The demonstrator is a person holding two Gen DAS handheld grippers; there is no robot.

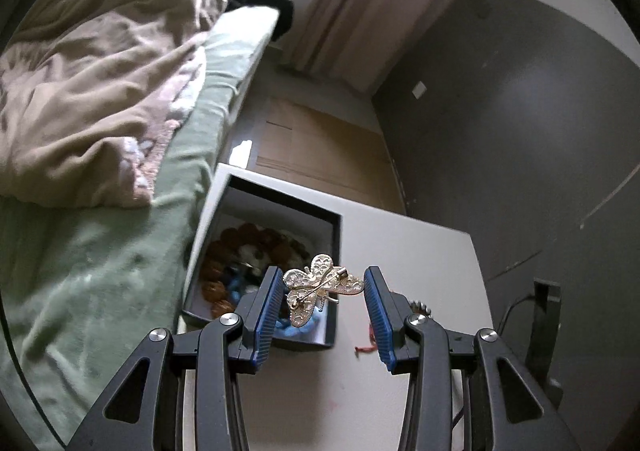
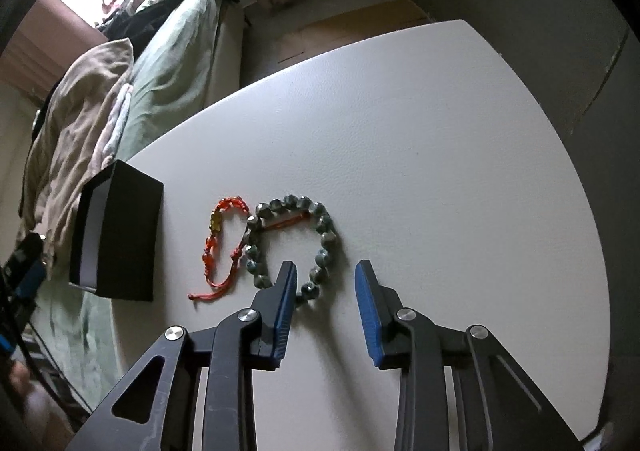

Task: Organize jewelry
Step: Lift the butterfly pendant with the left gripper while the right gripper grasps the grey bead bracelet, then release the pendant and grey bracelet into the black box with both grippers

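The left tool (image 1: 323, 287) pinches a brooch (image 1: 320, 289) over the box (image 1: 338, 251); it could slip. The right tool (image 2: 325, 283), open, straddles the bracelet (image 2: 320, 273) and may snag it.

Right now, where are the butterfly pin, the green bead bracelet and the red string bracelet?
butterfly pin (image 1: 323, 289), left wrist view, middle of its back.
green bead bracelet (image 2: 323, 241), right wrist view, a right-side bead.
red string bracelet (image 2: 216, 222), right wrist view, its yellow charm.
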